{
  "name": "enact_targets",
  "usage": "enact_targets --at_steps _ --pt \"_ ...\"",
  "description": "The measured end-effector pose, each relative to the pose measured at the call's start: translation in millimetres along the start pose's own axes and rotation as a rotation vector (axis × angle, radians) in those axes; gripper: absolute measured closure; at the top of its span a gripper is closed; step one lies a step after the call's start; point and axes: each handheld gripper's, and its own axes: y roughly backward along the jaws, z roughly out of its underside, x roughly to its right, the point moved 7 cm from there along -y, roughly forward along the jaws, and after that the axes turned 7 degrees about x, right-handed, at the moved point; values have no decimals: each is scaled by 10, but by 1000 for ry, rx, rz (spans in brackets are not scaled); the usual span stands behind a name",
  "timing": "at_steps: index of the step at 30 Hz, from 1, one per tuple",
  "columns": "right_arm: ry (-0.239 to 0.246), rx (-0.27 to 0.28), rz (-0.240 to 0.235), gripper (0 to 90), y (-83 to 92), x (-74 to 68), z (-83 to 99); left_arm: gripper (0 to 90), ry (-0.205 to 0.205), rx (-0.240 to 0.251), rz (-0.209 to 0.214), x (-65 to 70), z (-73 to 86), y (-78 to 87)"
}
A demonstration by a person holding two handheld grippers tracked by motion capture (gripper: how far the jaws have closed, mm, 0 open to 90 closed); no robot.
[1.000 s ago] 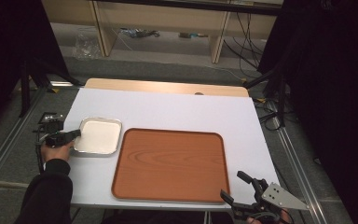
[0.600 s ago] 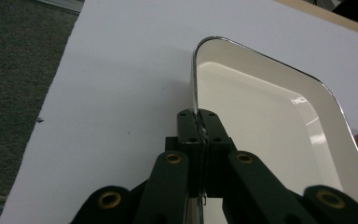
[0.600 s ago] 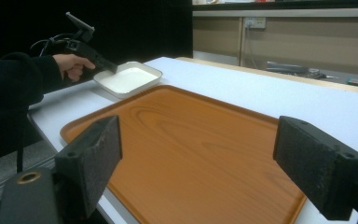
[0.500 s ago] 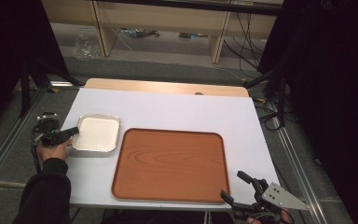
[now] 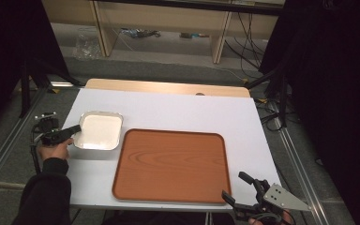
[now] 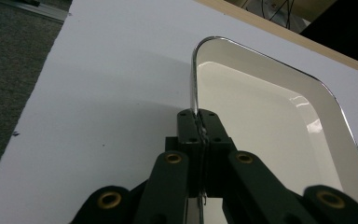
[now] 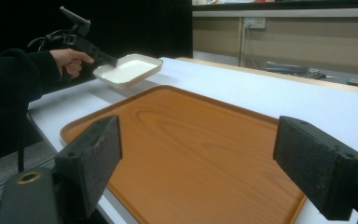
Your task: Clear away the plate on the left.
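Observation:
My left gripper (image 5: 77, 129) is shut on the left rim of a white rectangular dish (image 5: 99, 131) with a metal edge. In the left gripper view the jaws (image 6: 199, 116) pinch that thin rim, and the dish (image 6: 261, 107) stretches away to the right. The right gripper view shows the dish (image 7: 129, 70) held tilted a little above the white table, with a hand and the left gripper (image 7: 109, 59) behind it. A brown wooden tray (image 5: 171, 164) lies flat to the dish's right. My right gripper (image 5: 235, 185) stands open at the table's near right corner, its pads (image 7: 93, 154) empty over the tray (image 7: 191, 140).
The white table (image 5: 192, 112) has a wooden strip along its far edge. Shelving and cables stand on the floor beyond it. Metal rails run along both sides of the table. A dark sleeve comes in at the bottom left.
The left gripper and the dish in it have shifted slightly up the picture. The right gripper has kept still.

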Motion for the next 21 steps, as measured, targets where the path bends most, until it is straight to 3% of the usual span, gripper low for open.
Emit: enact_targets --at_steps 15,21 --pt "0 2 -1 164 -1 -2 -1 884 10 1 64 165 2 10" --pt "1 2 -2 164 -1 -2 -1 884 1 -2 110 299 20 11"
